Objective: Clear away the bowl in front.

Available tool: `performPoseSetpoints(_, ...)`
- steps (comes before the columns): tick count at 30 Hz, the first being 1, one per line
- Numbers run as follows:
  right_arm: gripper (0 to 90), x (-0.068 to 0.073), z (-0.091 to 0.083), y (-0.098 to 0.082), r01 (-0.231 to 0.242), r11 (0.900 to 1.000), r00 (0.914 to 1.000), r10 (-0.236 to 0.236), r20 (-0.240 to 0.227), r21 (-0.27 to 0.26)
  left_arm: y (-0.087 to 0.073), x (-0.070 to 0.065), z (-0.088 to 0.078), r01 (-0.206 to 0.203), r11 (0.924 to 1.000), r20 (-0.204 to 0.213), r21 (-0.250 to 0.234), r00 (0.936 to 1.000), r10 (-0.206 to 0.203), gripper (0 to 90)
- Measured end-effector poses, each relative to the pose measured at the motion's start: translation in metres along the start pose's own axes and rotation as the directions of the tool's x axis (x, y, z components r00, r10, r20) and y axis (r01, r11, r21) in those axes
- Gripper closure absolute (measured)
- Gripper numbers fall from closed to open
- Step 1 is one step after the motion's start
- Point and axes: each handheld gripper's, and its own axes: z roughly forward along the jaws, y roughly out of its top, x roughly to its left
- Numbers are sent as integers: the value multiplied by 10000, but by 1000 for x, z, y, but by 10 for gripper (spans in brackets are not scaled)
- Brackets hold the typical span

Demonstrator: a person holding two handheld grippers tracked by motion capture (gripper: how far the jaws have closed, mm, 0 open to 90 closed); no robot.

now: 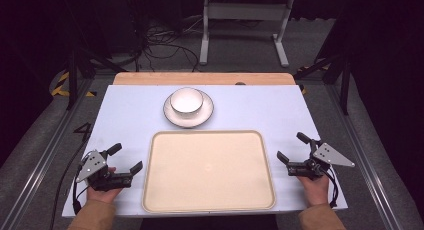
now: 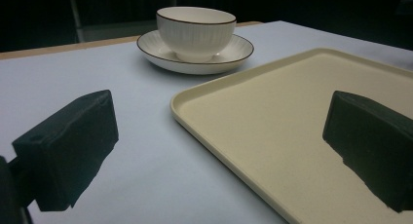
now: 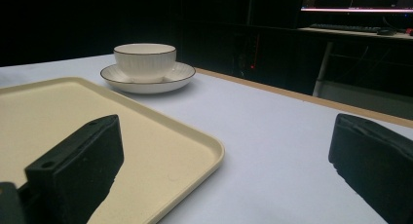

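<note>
Left hand-held gripper [image 1: 126,159] rests on the desk [image 1: 125,115], jaws spread, empty, just beside the tray [image 1: 208,171]. Bowl [image 1: 187,100] sits on its saucer [image 1: 172,116] beyond the tray. Right hand-held gripper [image 1: 292,147] mirrors it, spread, likely poised to start.

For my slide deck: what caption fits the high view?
Start pose: open left tool and open right tool flank an empty beige tray; white bowl on saucer beyond.

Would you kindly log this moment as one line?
left gripper: open, empty | right gripper: open, empty | bowl on saucer beyond tray
</note>
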Motion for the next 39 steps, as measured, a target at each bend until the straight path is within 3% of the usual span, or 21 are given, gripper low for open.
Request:
performPoseSetpoints(3, 2, 0, -1, 0, -28, 10000, 10000, 27, -47, -89, 1, -1, 0, -9, 10000, 53, -17, 10000, 9, 3)
performPoseSetpoints(10, 1, 0, -1, 0, -125, 9998, 9999, 123, -82, -165, 10, 1, -2, 568, 9984, 218, 4, 9981, -568, 2)
performPoseSetpoints(15, 2, 0, -2, 0, -178, 9997, 9998, 178, -37, -180, 24, -3, -1, 124, 9999, 140, 5, 9998, -124, 2)
performPoseSetpoints(17, 1, -1, -2, -1, -181, 9997, 9998, 182, 21, -161, 29, -6, 0, -61, 10000, 301, 73, 9995, 59, 2)
performPoseSetpoints(27, 1, -2, -2, -2, -434, 9989, 9991, 435, 21, -196, 55, -18, 3, -104, 9995, 904, -304, 9958, 131, 2)
performPoseSetpoints(32, 1, -3, -2, -2, -509, 9985, 9987, 510, 18, -201, 64, -18, 6, -179, 9998, 657, -43, 9977, 181, 2)
performPoseSetpoints(39, 1, -3, -2, -2, -680, 9976, 9977, 680, -9, -162, 69, -15, 6, -59, 10000, 735, -79, 9973, 65, 2)
